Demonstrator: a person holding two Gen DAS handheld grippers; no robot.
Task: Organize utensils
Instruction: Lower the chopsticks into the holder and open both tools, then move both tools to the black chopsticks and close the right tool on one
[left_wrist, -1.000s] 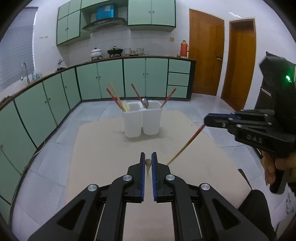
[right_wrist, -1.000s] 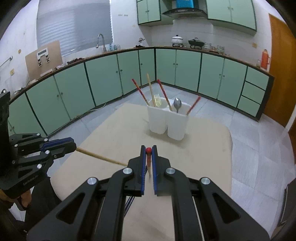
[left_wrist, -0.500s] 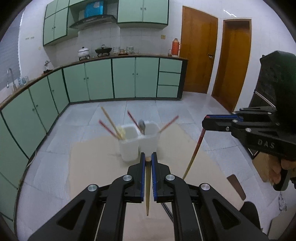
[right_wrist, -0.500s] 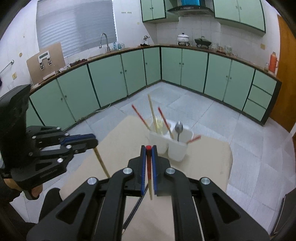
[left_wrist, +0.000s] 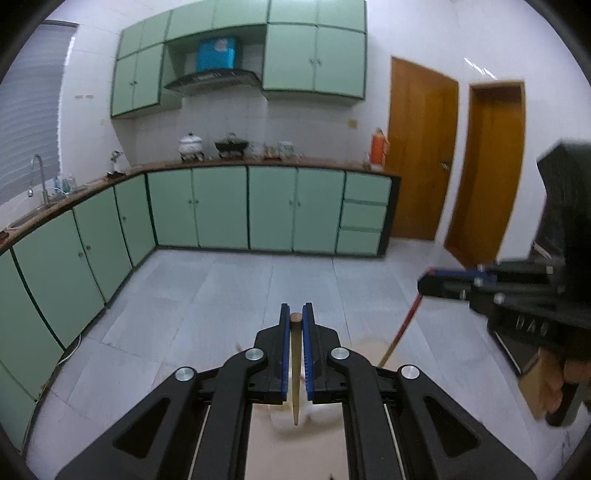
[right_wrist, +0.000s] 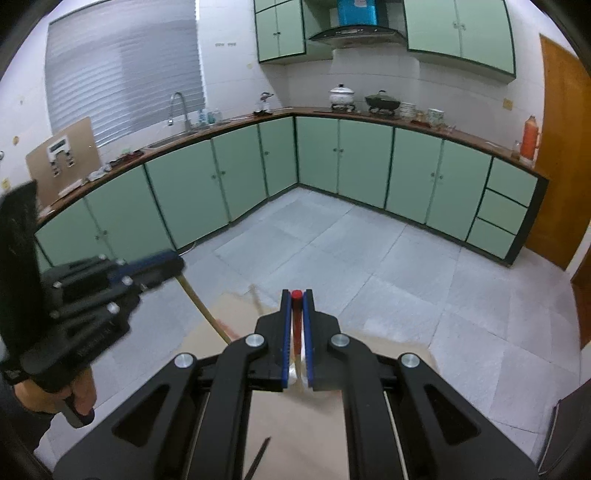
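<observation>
"DAS" on right gripper (left_wrist: 428, 286) body

Kitchen background, landmark is the range hood (right_wrist: 356, 31). Blue box (right_wrist: 357, 10) sits on top of it; green wall cabinets (right_wrist: 460, 31) flank it both sides. Below it on the countertop: white lidded pot (right_wrist: 342, 94) and dark wok (right_wrist: 382, 100). Far right of the hood, orange thermos (right_wrist: 529, 137) beside a wooden door (left_wrist: 421, 147). Left of the hood, faucet (right_wrist: 177, 105) under window blinds (right_wrist: 122, 77). Grey tiled floor (right_wrist: 388, 266) below.
</observation>
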